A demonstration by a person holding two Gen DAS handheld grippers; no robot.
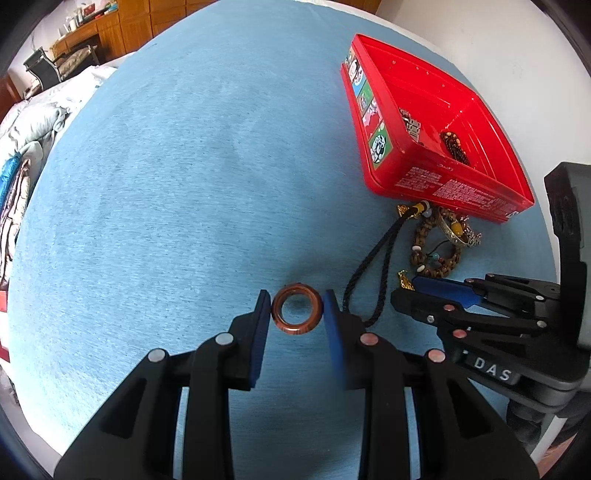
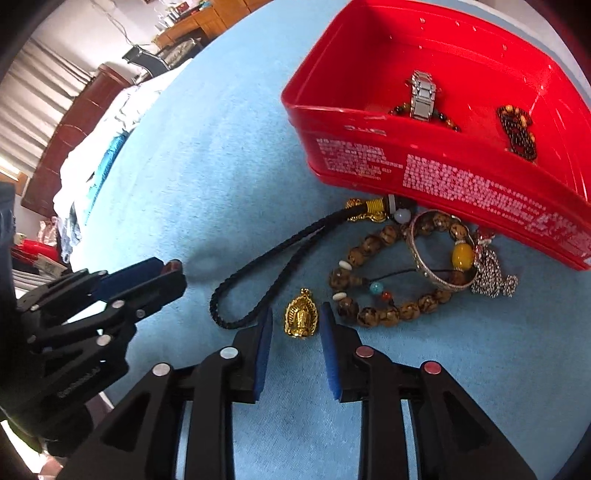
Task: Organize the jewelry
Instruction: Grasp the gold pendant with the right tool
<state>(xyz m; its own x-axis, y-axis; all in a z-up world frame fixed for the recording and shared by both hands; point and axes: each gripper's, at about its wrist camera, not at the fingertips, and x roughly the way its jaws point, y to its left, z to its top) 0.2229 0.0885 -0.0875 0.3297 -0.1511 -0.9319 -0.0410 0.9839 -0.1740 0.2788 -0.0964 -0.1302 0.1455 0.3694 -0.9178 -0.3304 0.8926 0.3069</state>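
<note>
A brown-orange ring (image 1: 296,309) sits between the fingers of my left gripper (image 1: 296,308); the pads touch or nearly touch its sides. My right gripper (image 2: 296,317) is open around a gold pendant (image 2: 301,313) lying on the blue cloth (image 2: 207,155), pads apart from it. A red tin box (image 2: 424,173) holds a silver watch band (image 2: 422,96) and dark bead strings (image 2: 517,129). In front of the box lie a black cord (image 2: 258,273), a brown bead bracelet (image 2: 373,266), a silver bangle (image 2: 439,254) and a silver chain (image 2: 493,273).
The red box (image 1: 424,147) stands at the right of the blue cloth (image 1: 166,184), with the jewelry pile (image 1: 439,240) at its near side. Bedding (image 1: 26,140) and wooden furniture (image 1: 110,29) lie beyond the far left edge. My right gripper also shows in the left wrist view (image 1: 439,291).
</note>
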